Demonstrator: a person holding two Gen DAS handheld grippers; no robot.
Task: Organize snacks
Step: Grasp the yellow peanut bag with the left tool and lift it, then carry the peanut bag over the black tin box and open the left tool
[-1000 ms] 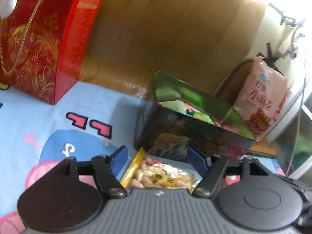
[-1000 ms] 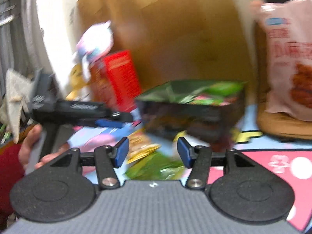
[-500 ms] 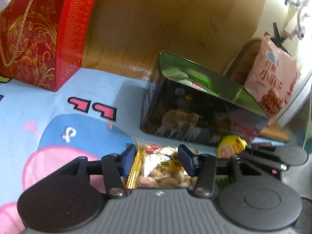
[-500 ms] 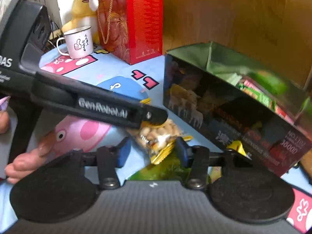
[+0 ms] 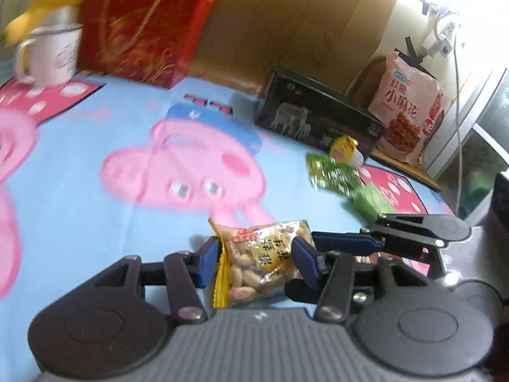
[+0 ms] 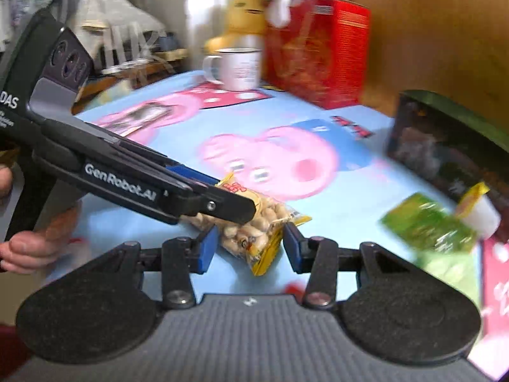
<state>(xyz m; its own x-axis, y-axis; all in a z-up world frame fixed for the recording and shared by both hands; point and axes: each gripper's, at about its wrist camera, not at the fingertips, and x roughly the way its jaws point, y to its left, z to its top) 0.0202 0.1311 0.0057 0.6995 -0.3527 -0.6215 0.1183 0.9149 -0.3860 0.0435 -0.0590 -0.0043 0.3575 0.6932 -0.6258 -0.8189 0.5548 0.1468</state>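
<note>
Both the left gripper (image 5: 254,259) and right gripper (image 6: 246,243) are pinching one peanut packet (image 5: 264,262) at lower centre, risking tearing it if pulled apart.

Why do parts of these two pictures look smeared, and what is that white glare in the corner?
Left wrist view: the mug and red box streak from motion, while the peanut bag stays fairly sharp; the top right corner burns out white, seemingly bright light beyond the snack bag. Right wrist view: the green packet and dark box smear; the fisheye lens curves the edges.
</note>
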